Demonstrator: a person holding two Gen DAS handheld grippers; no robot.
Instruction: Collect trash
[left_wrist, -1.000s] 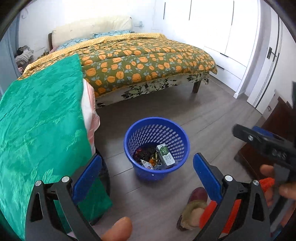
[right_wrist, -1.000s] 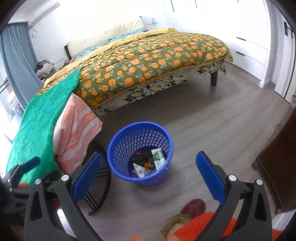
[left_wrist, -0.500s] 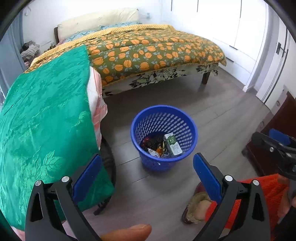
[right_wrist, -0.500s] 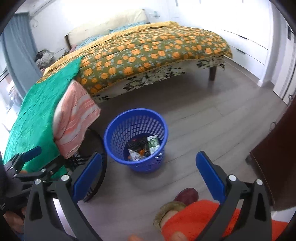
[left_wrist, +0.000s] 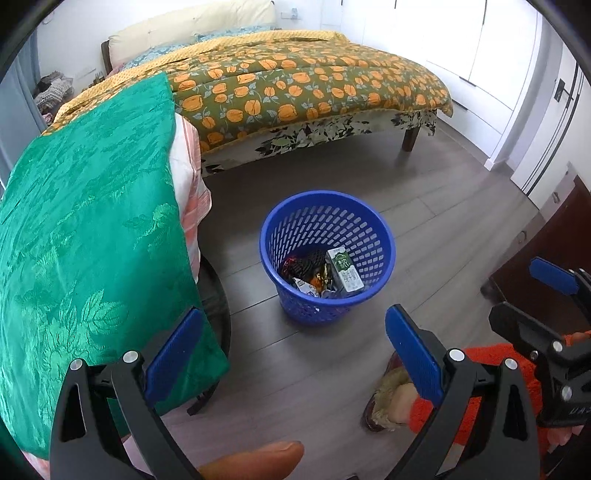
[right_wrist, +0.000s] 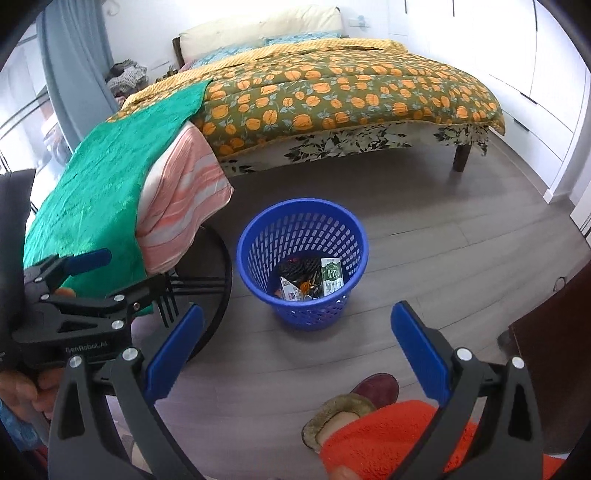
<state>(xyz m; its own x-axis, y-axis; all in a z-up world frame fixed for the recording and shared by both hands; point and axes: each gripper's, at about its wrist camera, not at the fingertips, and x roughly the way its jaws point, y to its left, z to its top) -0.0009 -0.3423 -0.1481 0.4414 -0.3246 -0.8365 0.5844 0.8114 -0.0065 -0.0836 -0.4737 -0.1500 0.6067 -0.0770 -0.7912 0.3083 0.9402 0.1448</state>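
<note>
A blue mesh wastebasket (left_wrist: 327, 254) (right_wrist: 302, 260) stands on the grey wood floor. Inside it lie a green-and-white drink carton (left_wrist: 344, 272) (right_wrist: 331, 276) and several dark and orange wrappers (left_wrist: 304, 271) (right_wrist: 299, 278). My left gripper (left_wrist: 291, 350) is open and empty, held above the floor in front of the basket. My right gripper (right_wrist: 297, 349) is likewise open and empty, a little short of the basket. The left wrist view shows the right gripper at its right edge; the right wrist view shows the left gripper at its left edge.
A green cloth (left_wrist: 85, 240) over a striped pink cover (right_wrist: 181, 206) drapes a round-based stand on the left. Behind lies a bed with an orange-flowered quilt (left_wrist: 295, 81). A dark cabinet (left_wrist: 550, 251) stands right. An orange sleeve (right_wrist: 384, 439) and a slippered foot (right_wrist: 354, 402) are below.
Both grippers have drawn back and up from the basket, which now sits higher and farther in both views. Both stay open and empty.
</note>
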